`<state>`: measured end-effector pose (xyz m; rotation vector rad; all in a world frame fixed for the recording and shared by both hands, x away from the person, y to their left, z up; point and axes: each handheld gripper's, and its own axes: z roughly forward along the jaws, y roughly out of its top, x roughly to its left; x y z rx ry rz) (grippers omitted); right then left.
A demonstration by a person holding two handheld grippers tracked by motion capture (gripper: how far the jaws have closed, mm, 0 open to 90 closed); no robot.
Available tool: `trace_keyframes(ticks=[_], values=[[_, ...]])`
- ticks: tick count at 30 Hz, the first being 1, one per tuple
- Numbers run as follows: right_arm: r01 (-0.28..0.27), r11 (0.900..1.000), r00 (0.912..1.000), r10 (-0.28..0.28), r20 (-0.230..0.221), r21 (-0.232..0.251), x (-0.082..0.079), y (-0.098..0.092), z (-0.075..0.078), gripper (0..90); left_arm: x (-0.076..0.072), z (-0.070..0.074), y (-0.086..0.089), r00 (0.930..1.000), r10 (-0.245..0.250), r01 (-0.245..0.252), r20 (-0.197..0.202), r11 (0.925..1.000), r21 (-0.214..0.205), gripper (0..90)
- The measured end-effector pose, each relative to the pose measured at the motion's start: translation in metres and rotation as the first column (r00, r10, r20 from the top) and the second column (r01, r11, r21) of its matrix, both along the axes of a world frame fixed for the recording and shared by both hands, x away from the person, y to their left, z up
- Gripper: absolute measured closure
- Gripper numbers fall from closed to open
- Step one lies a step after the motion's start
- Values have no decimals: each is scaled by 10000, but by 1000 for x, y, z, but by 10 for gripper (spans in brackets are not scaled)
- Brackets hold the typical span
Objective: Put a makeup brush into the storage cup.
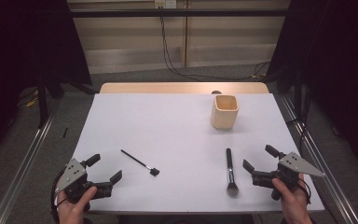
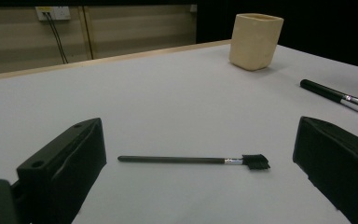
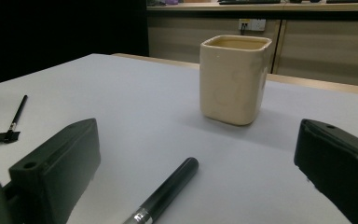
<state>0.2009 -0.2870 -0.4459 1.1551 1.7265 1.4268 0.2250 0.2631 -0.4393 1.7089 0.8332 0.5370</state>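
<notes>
A cream square cup [image 1: 224, 111] [image 2: 255, 41] [image 3: 233, 79] stands upright toward the back right of the white table [image 1: 168, 126]. A thin black brow brush [image 1: 140, 163] [image 2: 193, 160] [image 3: 13, 119] lies at the front left. A thicker black makeup brush [image 1: 230, 171] [image 2: 339, 97] [image 3: 165, 191] lies at the front right, bristles toward the front edge. My left gripper [image 1: 106, 169] [image 2: 200, 158] rests open at the front left corner, the thin brush lying ahead between its jaws. My right gripper [image 1: 259, 157] [image 3: 196, 158] is open at the front right, just right of the thick brush.
A wooden strip [image 1: 184, 87] runs along the table's far edge. Metal rails [image 1: 25, 158] flank both sides of the table. Cables [image 1: 168, 51] hang from a wall socket behind. A person's hands [image 1: 292, 200] hold both grippers at the near edge.
</notes>
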Motion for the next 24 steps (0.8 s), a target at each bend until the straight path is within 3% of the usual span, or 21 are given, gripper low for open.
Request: trace_keyframes(ticks=[24], values=[[-304, 9995, 9995, 304, 4, -12, 2, 6, -1, 0, 5, 11, -10, 9991, -418, 418, 68, 9991, -1, 22]])
